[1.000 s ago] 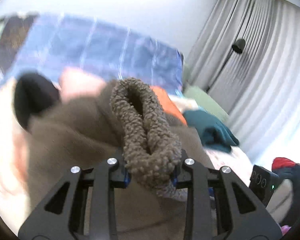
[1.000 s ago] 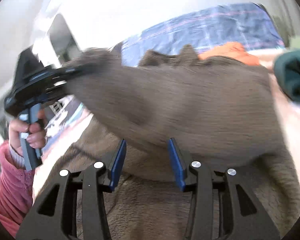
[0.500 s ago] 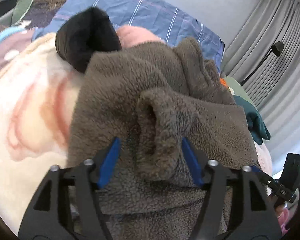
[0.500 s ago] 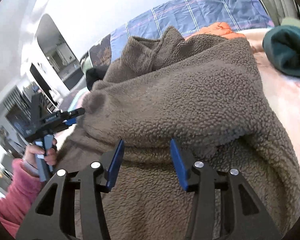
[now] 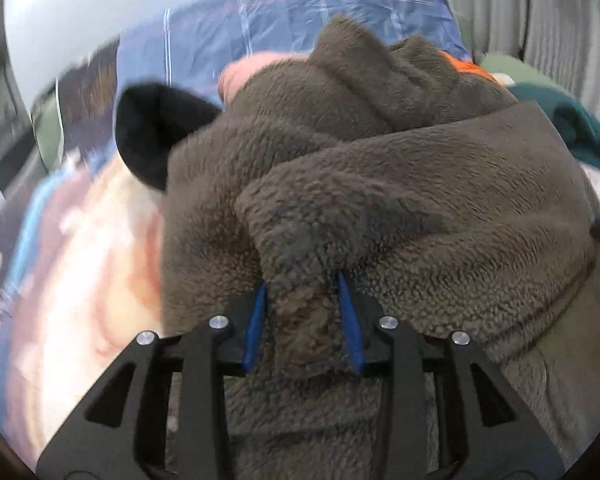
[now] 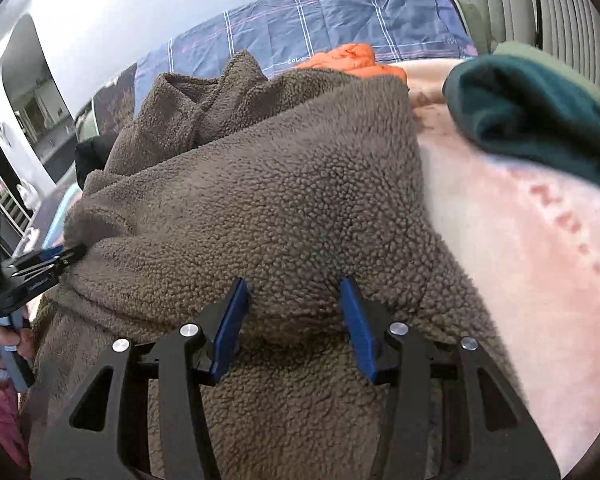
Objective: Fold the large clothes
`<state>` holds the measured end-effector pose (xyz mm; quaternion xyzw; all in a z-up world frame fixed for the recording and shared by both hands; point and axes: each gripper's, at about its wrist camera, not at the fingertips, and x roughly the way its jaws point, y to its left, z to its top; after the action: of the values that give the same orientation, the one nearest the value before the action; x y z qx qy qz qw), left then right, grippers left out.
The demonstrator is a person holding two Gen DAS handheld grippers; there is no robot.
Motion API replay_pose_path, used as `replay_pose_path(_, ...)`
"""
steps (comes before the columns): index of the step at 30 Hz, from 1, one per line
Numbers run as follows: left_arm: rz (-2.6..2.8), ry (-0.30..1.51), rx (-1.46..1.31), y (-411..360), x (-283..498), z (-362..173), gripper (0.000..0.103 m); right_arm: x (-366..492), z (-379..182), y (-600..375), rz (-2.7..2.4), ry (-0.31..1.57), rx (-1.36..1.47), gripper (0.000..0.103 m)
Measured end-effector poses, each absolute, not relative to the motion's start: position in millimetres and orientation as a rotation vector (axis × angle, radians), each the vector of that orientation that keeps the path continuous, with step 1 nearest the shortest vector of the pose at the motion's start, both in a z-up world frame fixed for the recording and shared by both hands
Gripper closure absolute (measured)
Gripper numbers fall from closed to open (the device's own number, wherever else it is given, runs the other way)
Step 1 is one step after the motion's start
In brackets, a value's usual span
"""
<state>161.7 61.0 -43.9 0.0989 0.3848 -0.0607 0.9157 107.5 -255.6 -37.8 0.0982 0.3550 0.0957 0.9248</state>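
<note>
The brown fleece garment (image 6: 284,208) is lying bunched on the pink blanket (image 6: 540,264), doubled over once and looking far from neatly folded. The left gripper (image 5: 302,312) is closing its jaws on a thick pinch of fleece; the right gripper (image 6: 292,312) is holding a fold edge between half-spread jaws. The pile is looking thick, nubby and bulky.

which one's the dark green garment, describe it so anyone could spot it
Start from the blue plaid cover at the far end of the bed. On the pink blanket, right of the brown fleece, lies the dark green garment. It is smooth and teal, unlike the fuzzy fleece and the orange item.
</note>
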Motion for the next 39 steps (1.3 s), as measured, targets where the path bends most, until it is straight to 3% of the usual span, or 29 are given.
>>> replay_pose_path(8, -0.255, 0.638, 0.055, 53, 149, 25, 0.065, 137, 16, -237, 0.24, 0.655, 0.124, 0.05)
replay_pose_path(11, -0.271, 0.699, 0.09, 33, 174, 4, 0.055, 165, 6, -230, 0.227, 0.69, 0.129, 0.044)
replay_pose_path(14, -0.179, 0.868, 0.174, 27, 204, -68, 0.052, 192, -50, -233, 0.126, 0.765, 0.111, 0.039)
replay_pose_path(16, -0.203, 0.782, 0.195, 30, 196, -92, 0.052, 182, -59, -228, 0.133, 0.69, 0.05, 0.037)
replay_pose_path(20, -0.189, 0.793, 0.219, 25, 199, -89, 0.053, 179, -56, -219, 0.113, 0.691, -0.009, 0.03)
replay_pose_path(29, -0.198, 0.787, 0.216, 30, 191, -86, 0.053, 175, -54, -222, 0.115, 0.684, -0.002, 0.029)
replay_pose_path(35, -0.222, 0.728, 0.169, 48, 139, -58, 0.052, 147, -49, -241, 0.161, 0.693, 0.056, 0.027)
replay_pose_path(36, -0.228, 0.716, 0.146, 59, 126, -52, 0.051, 140, -47, -245, 0.17, 0.694, 0.069, 0.027)
replay_pose_path(38, -0.183, 0.707, 0.133, 80, 106, -42, 0.027, 115, -40, -260, 0.19, 0.689, 0.098, 0.027)
replay_pose_path(39, -0.15, 0.698, 0.129, 95, 93, -37, 0.027, 107, -37, -264, 0.193, 0.684, 0.099, 0.025)
